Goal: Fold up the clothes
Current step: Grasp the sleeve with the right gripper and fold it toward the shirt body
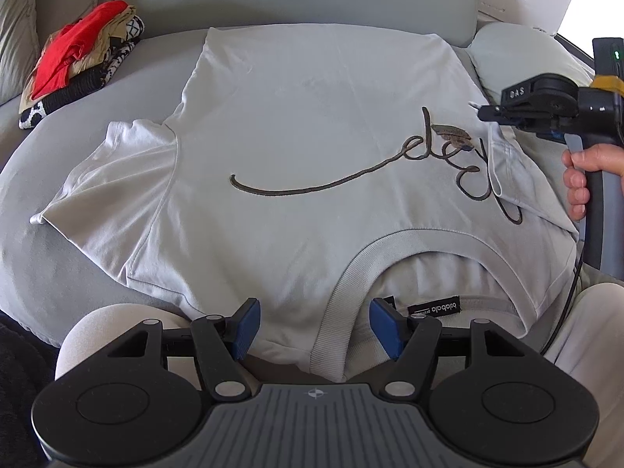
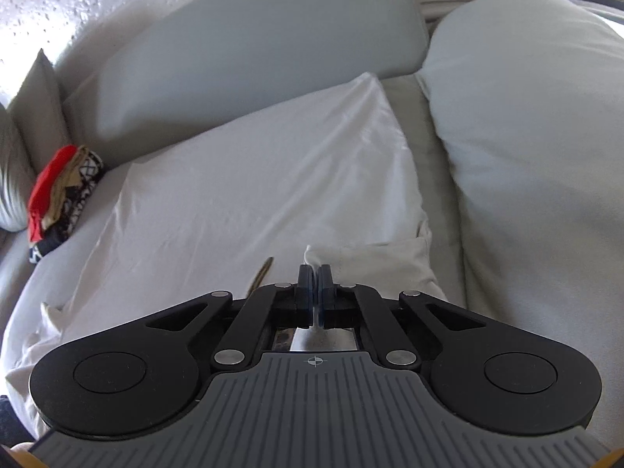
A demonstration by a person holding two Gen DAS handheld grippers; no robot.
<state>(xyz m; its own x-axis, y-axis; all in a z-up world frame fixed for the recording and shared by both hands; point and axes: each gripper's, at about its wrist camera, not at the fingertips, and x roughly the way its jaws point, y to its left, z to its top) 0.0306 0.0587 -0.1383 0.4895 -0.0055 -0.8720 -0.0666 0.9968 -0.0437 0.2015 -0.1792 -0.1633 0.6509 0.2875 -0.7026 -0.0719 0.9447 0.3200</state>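
pale grey t-shirt [image 1: 296, 148] lies flat on sofa seat [image 1: 46, 257], collar at 6 o'clock. right tongs [image 2: 314, 273] clamped on right sleeve [image 2: 374, 261], folding it inward. left tongs [image 1: 312, 323] apart over collar [image 1: 331, 335]. next, probably: lay sleeve flat, release.

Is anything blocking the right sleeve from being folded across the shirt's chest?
Nothing visible. The right hand-held gripper is shut on the sleeve, and the T-shirt front ahead is bare. The pile of clothes sits well off it.
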